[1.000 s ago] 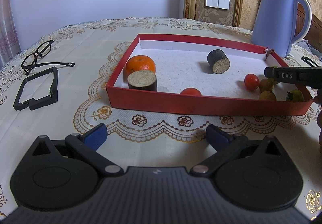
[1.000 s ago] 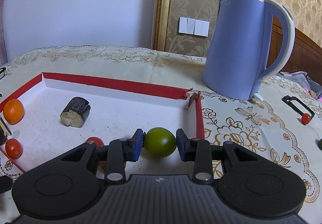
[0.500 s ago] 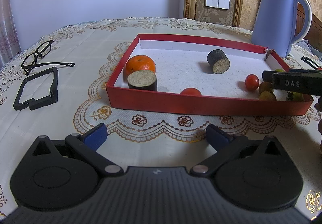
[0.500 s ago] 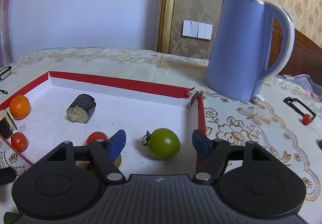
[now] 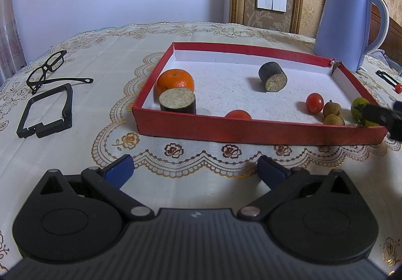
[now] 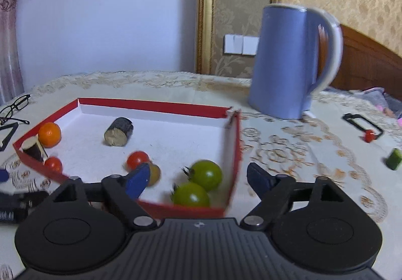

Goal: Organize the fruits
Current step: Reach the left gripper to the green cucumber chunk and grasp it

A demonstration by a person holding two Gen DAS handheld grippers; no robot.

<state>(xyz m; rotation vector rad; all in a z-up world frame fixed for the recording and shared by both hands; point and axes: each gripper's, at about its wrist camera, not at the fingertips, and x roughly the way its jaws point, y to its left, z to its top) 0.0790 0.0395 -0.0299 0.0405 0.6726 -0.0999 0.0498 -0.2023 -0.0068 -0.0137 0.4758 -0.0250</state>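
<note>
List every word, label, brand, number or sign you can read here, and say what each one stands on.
Nothing reads clearly.
White lettering on the left gripper, at the lower left edge of the right wrist view: blurred and cut off, unreadable.
Small pale emblem on that gripper's body: a symbol, no letters.
Blue kettle: no label shows.

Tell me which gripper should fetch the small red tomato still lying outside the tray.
Right. The red tomato lies on the cloth to the right of the tray, and the open, empty right gripper is on that side. The left gripper hangs before the tray's opposite end.
</note>
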